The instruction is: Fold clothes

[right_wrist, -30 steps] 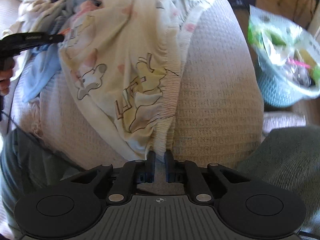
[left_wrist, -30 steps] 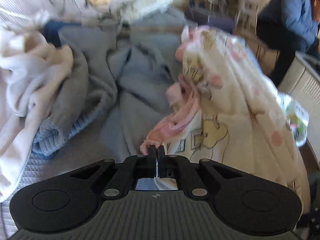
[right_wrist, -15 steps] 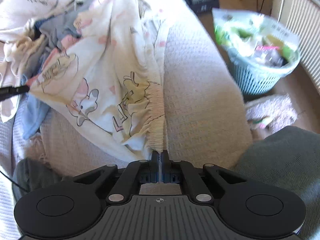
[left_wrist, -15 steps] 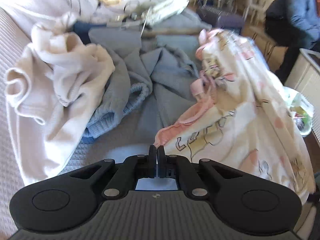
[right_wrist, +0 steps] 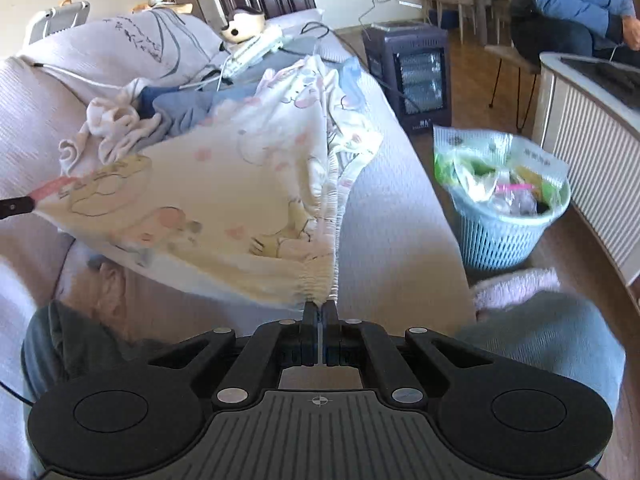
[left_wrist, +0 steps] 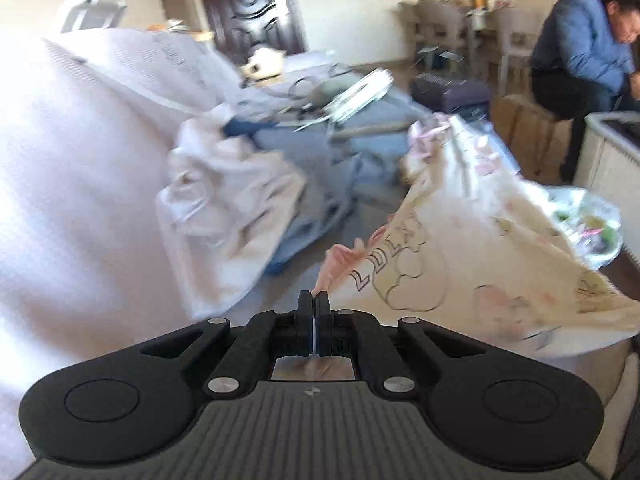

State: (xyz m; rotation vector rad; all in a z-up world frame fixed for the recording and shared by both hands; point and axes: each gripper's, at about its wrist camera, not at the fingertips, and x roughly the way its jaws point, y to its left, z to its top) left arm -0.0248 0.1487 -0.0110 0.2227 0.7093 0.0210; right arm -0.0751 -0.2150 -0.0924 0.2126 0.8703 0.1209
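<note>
My left fingers (left_wrist: pixel 313 301) are clamped on the pink trim of the cream cartoon-print cotton garment (right_wrist: pixel 240 184); my right fingers (right_wrist: pixel 320 309) pinch its gathered elastic waistband. I see it stretched between them above the pale textured sofa (right_wrist: pixel 396 216).

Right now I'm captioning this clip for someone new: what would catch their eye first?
The cream cartoon-print garment stretched over the sofa, its pink trim pinched by the left gripper and its gathered waistband by the right gripper. Right of the sofa stands a pale blue basket stuffed with plastic bags.
</note>
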